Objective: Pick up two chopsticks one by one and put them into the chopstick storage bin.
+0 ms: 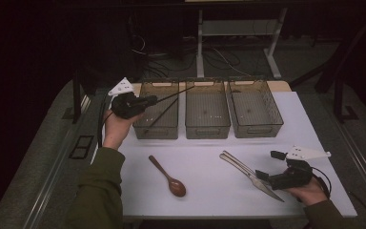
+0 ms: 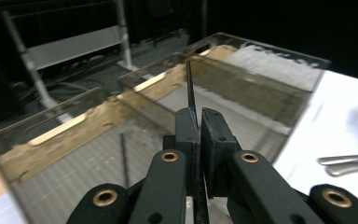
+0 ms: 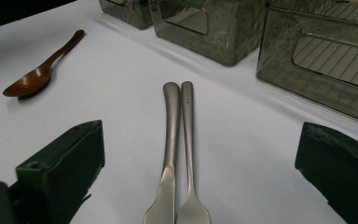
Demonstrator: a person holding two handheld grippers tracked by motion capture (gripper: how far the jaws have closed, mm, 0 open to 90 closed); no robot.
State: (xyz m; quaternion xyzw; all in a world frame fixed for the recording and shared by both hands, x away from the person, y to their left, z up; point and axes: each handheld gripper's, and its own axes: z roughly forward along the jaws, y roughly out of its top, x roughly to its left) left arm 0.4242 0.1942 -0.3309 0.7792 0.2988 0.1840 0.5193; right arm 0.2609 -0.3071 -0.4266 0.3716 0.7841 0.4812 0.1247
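While my left hand-held gripper (image 1: pixel 148 100) pinches one thin black chopstick (image 1: pixel 174 94) near its end above the left bin (image 1: pixel 156 130), I judge it light, stiff, slippery, apt to pivot; right hand-held gripper (image 1: pixel 268 164) spread.

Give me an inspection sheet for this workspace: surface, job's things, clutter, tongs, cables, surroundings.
Surface: white table top, flat, bare between the items.
Job's things: thin black chopstick held over the left bin, with another chopstick inside it; middle bin and right bin in a row beside it.
Clutter: brown wooden spoon near the front; metal knife and fork side by side at the right.
Tongs: left tongs shut on the thin black chopstick; right tongs open, astride the knife and fork handles, not touching them.
Cables: black cable trailing from the left tongs; loose cables on the floor beyond the table.
Surroundings: dark room, white desk legs behind.
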